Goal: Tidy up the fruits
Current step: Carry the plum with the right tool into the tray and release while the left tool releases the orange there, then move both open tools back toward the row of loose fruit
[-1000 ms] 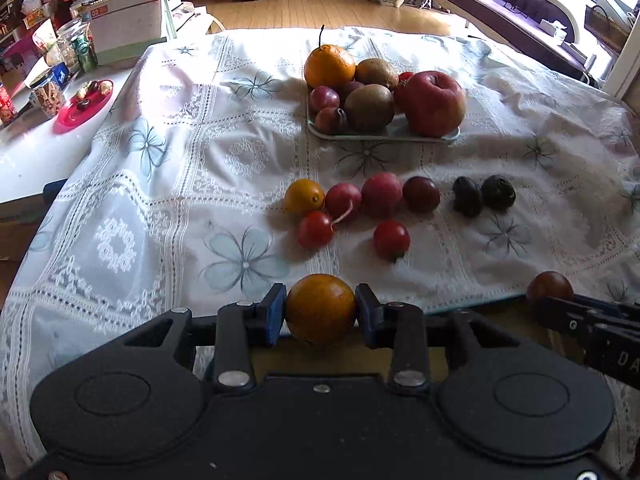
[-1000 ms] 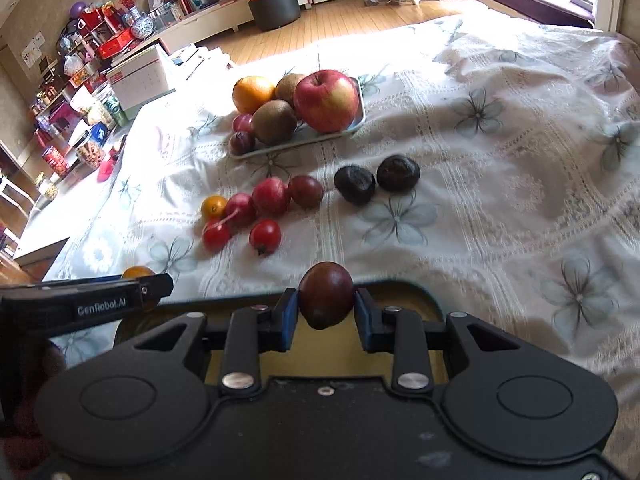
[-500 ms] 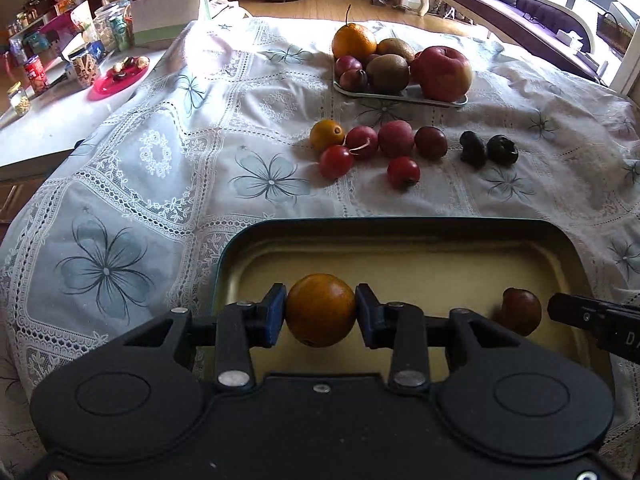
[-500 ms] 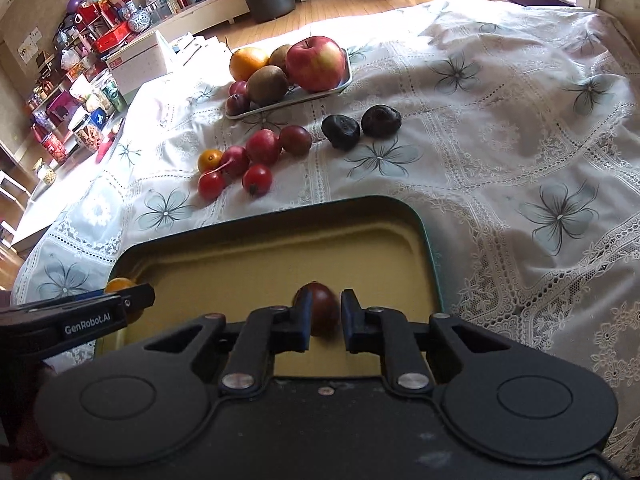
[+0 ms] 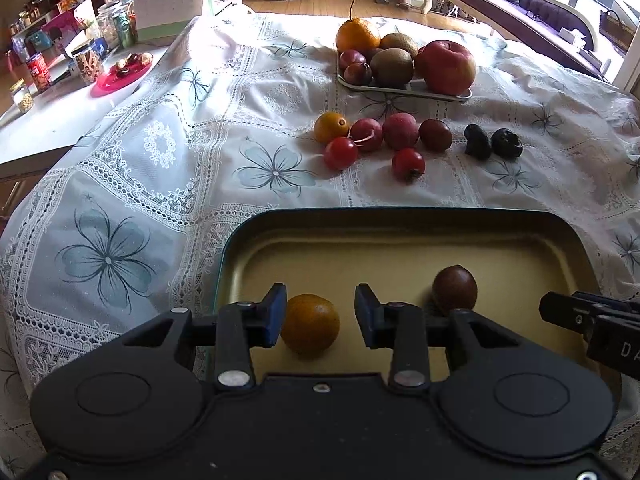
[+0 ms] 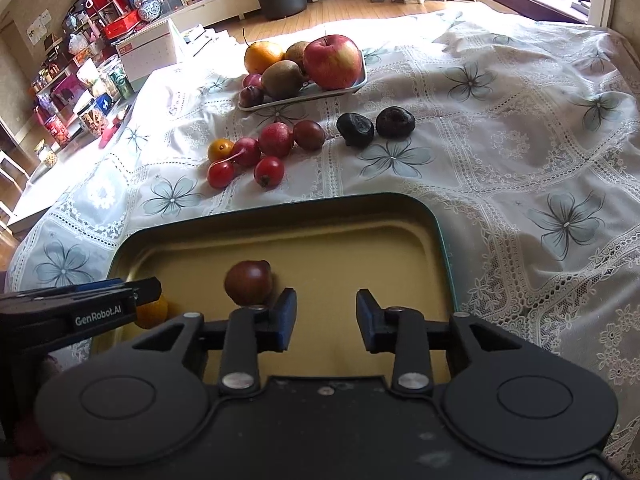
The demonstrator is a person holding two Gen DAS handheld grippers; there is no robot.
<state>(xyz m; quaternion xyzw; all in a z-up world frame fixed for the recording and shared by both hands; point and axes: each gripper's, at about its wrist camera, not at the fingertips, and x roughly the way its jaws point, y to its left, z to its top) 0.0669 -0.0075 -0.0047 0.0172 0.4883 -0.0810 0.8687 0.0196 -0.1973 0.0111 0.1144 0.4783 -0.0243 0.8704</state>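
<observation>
A white lace cloth (image 5: 168, 184) with grey flower prints covers the counter, its weave raised and openwork in bands. At the near edge sits a rounded rectangular metal tray (image 5: 400, 216) with a dark green rim and a matte yellow floor. The left tool (image 5: 320, 314) hangs over the tray's left part with its blue-padded jaws spread; a smooth round orange fruit (image 5: 310, 324) lies on the tray floor between them, just beside the left pad, and whether it touches cannot be told. To its right a glossy dark red-brown fruit (image 6: 249, 282) rests on the tray floor, apart from the orange one. The right tool (image 6: 326, 318) hovers over the tray's right part, jaws spread and holding nothing; the brown fruit sits just left of and beyond its left finger. Farther out on the cloth lies a cluster of small red fruits (image 5: 376, 144) with a small orange one at its left end, then two wrinkled black fruits (image 5: 492, 144) to the right. At the far side a pale shallow plate (image 5: 400, 90) carries an orange, fuzzy kiwis and a large red apple (image 5: 448, 66).
</observation>
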